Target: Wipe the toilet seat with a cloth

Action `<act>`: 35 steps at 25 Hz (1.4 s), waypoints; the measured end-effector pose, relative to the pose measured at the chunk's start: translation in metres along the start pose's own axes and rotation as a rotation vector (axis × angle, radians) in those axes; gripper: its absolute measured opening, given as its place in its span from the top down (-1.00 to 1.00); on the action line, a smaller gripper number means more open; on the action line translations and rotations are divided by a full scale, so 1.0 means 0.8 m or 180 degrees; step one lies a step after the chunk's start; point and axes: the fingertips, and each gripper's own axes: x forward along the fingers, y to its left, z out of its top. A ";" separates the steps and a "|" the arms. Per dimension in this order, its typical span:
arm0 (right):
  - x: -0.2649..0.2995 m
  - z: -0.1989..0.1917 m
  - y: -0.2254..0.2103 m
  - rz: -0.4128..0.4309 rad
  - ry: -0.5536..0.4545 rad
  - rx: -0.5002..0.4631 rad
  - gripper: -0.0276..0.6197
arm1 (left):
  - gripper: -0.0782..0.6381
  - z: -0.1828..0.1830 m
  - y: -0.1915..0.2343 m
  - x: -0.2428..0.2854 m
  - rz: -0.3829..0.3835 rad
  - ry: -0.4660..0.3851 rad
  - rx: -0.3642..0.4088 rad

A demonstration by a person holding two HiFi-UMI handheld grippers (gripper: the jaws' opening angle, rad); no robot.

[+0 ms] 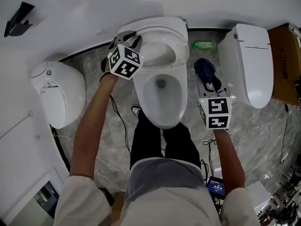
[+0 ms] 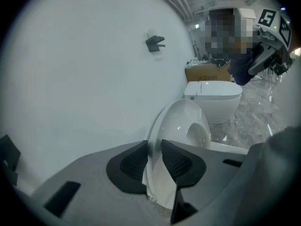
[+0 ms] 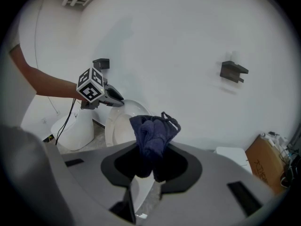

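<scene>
Left gripper (image 1: 128, 37), upper centre-left of the head view: jaws clamped on the rim of the raised lid (image 1: 157, 46), propping it up I think. Toilet seat (image 1: 146, 102) is mid-frame around the bowl and looks unwiped. Right gripper (image 1: 210, 86), just right of the bowl, is closed on the dark blue cloth (image 1: 205, 69), which is bunched and off the toilet. Step: lid held, cloth approaching. Next I'd swing the cloth left and down onto the seat ring and press it flat.
</scene>
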 end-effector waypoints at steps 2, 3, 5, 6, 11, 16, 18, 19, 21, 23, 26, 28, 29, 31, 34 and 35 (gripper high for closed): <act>-0.003 -0.002 -0.001 0.0035 -0.0012 -0.0013 0.61 | 0.53 0.000 -0.002 -0.001 0.0055 0.0028 0.0007; -0.005 -0.003 -0.001 0.0060 -0.0020 -0.0021 0.61 | 0.53 -0.001 -0.002 -0.001 0.0078 0.0041 0.0007; -0.009 -0.005 -0.002 0.0118 -0.0041 -0.0039 0.61 | 0.53 0.000 -0.005 -0.005 0.0121 0.0058 0.0035; -0.011 -0.007 -0.004 0.0145 -0.0055 -0.0053 0.61 | 0.53 0.001 -0.007 -0.007 0.0142 0.0063 0.0052; -0.023 -0.016 -0.017 0.0213 -0.0094 -0.0110 0.61 | 0.53 0.005 -0.026 -0.024 0.0246 0.0048 0.0007; -0.036 -0.023 -0.015 0.0283 -0.0107 -0.0100 0.61 | 0.54 0.001 -0.052 -0.053 0.0242 -0.0005 0.0005; -0.039 -0.026 -0.013 0.0320 -0.0114 -0.0085 0.61 | 0.54 0.000 -0.064 -0.067 0.0241 -0.0046 0.0018; -0.040 -0.027 -0.011 0.0333 -0.0125 -0.0073 0.61 | 0.55 0.000 -0.070 -0.073 0.0247 -0.0068 0.0042; -0.043 -0.029 -0.006 0.0358 -0.0145 -0.0076 0.61 | 0.55 0.001 -0.083 -0.085 0.0245 -0.0116 0.0087; -0.047 -0.033 0.001 0.0392 -0.0140 -0.0116 0.61 | 0.55 -0.002 -0.099 -0.099 0.0243 -0.0142 0.0148; -0.055 -0.036 0.012 0.0418 -0.0126 -0.0165 0.61 | 0.56 -0.009 -0.123 -0.119 0.0335 -0.0090 0.0384; -0.062 -0.037 0.017 0.0418 -0.0138 -0.0193 0.61 | 0.56 -0.014 -0.140 -0.132 0.0362 -0.0090 0.0437; -0.066 -0.037 0.018 0.0420 -0.0148 -0.0219 0.61 | 0.56 -0.016 -0.148 -0.139 0.0357 -0.0110 0.0435; -0.074 -0.039 0.022 0.0425 -0.0161 -0.0259 0.61 | 0.56 -0.021 -0.165 -0.152 0.0343 -0.0140 0.0481; -0.085 -0.044 0.028 0.0416 -0.0161 -0.0230 0.61 | 0.56 -0.030 -0.195 -0.173 0.0327 -0.0149 0.0636; -0.088 -0.047 0.029 0.0412 -0.0158 -0.0214 0.61 | 0.57 -0.033 -0.207 -0.180 0.0300 -0.0155 0.0673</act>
